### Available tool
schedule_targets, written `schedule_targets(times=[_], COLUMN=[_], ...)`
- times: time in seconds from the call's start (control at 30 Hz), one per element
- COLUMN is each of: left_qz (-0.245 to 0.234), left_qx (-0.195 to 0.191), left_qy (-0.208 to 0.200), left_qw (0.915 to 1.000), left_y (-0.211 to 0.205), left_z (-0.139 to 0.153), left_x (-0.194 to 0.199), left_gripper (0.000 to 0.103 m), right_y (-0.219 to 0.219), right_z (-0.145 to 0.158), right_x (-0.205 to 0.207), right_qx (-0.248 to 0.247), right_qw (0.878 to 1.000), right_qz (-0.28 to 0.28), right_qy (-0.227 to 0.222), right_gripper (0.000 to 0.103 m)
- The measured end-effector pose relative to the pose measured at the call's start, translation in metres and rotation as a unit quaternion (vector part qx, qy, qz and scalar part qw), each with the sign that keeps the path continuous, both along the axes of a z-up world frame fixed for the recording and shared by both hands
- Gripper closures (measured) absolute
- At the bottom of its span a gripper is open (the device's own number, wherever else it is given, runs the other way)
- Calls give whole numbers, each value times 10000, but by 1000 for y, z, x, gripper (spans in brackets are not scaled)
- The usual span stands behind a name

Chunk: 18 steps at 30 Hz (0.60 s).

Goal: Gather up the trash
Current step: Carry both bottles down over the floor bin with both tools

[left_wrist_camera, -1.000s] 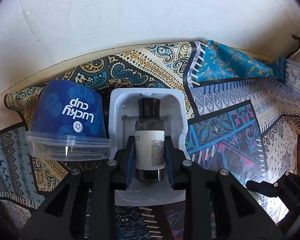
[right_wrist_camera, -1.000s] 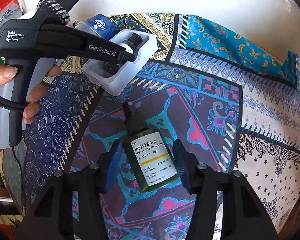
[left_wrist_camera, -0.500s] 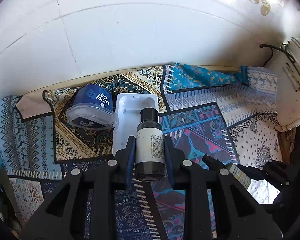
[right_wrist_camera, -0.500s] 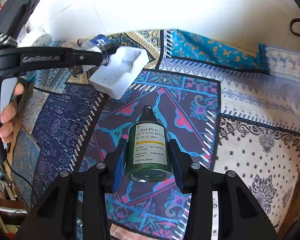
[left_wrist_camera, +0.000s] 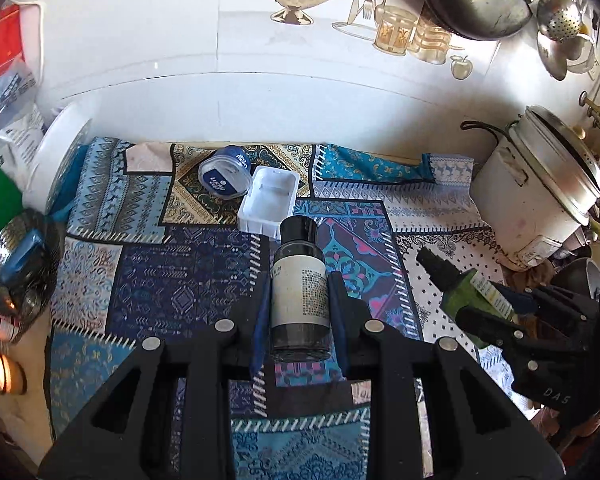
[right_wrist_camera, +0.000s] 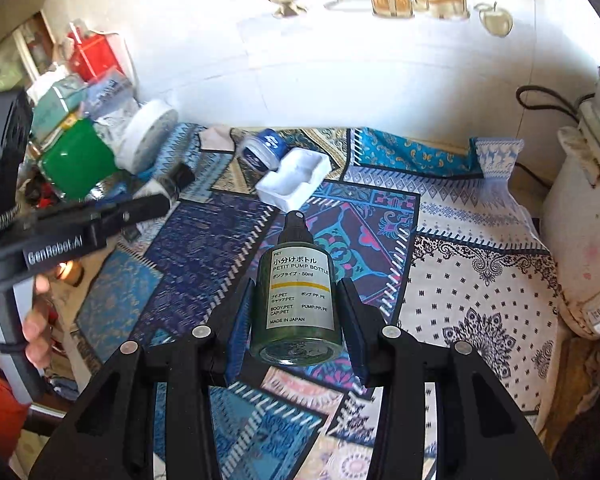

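Observation:
My left gripper (left_wrist_camera: 299, 282) is shut on a dark bottle (left_wrist_camera: 299, 292) with a black cap and white label, held above the patterned cloth. My right gripper (right_wrist_camera: 296, 292) is shut on a green pump bottle (right_wrist_camera: 296, 300) with a white and yellow label, also lifted; it shows at the right of the left wrist view (left_wrist_camera: 466, 288). A white plastic tray (left_wrist_camera: 269, 201) lies empty on the cloth, with a tipped blue "Lucky cup" container (left_wrist_camera: 225, 174) beside it. Both also show in the right wrist view: tray (right_wrist_camera: 296, 180), cup (right_wrist_camera: 262, 150).
A white rice cooker (left_wrist_camera: 536, 184) stands at the right. A white tub (left_wrist_camera: 58, 152), a green container (right_wrist_camera: 78, 160) and clutter crowd the left. A lit candle (left_wrist_camera: 0, 372) sits at the near left. A tiled wall backs the counter.
Both grippers pulled back and up from the cloth. The left lifted the dark bottle out of the white tray; the right closed on and lifted the green pump bottle.

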<state>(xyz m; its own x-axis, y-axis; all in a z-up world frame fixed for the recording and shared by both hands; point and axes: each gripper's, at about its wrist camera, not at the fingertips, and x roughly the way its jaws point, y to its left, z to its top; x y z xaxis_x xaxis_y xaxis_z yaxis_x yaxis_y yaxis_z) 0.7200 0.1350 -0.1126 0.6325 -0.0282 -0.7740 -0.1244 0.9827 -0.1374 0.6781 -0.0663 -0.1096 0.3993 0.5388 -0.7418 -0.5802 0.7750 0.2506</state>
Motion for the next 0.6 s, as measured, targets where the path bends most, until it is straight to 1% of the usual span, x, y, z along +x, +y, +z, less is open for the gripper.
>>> schedule_targets(times=[0.1, 0.27, 0.33, 0.43, 0.5, 0.6], left_qz=[56, -36, -79, -206, -298, -410], left_qx=[61, 160, 203, 143, 157, 121], left_qy=[-93, -170, -186, -168, -121, -3], left_qw=[9999, 9997, 9996, 9995, 9994, 9991], left_y=[-6, -13, -13, -12, -9, 0], left_z=[8, 14, 11, 4, -4, -21], left_x=[-37, -95, -117, -154, -182, -225], left_gripper=[76, 76, 76, 76, 76, 76], right_y=[-3, -3, -3, 1, 5, 14], right_z=[17, 32, 32, 28, 22, 4], right_x=[-29, -81, -100, -134, -161, -203], right_qx=[63, 223, 285, 309, 293, 346], right_qw=[9998, 9991, 9988, 9985, 9981, 9976], right_qz=[-18, -96, -165, -302, -443, -595], right_qy=[-201, -355, -361, -348, -324, -124], right_gripper=[64, 64, 64, 64, 64, 64])
